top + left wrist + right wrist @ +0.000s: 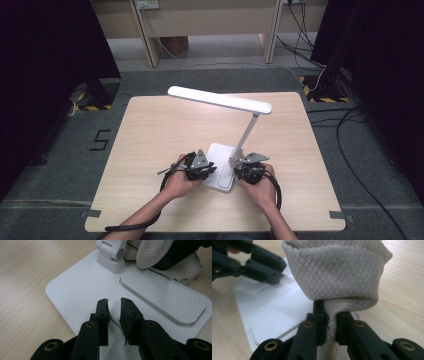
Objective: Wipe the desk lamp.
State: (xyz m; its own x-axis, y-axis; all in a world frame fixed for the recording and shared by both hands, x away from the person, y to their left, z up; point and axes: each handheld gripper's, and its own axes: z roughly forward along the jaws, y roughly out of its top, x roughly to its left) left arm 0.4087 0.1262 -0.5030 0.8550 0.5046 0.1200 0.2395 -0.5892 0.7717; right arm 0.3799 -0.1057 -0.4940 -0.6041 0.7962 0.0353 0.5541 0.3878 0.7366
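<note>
A white desk lamp [227, 150] stands near the front of the worktop [150, 130], close to the person, so both hands can reach its flat base [82, 290] without stretching. The right gripper [331, 322] pinches a beige quilted cloth [337, 270] between its fingers [319, 322], with the bulk of the fabric bunched ahead of them like a pad. That grip suits wiping: the soft wad meets the lamp, not the hard fingers. In the left gripper view the cloth rests by the hinge post at the back of the base. The left gripper [114, 315] hovers low over the near edge of the base, its fingers nearly together with only a narrow gap and nothing between them, probably placed to steady the light lamp against sliding while the cloth rubs.
</note>
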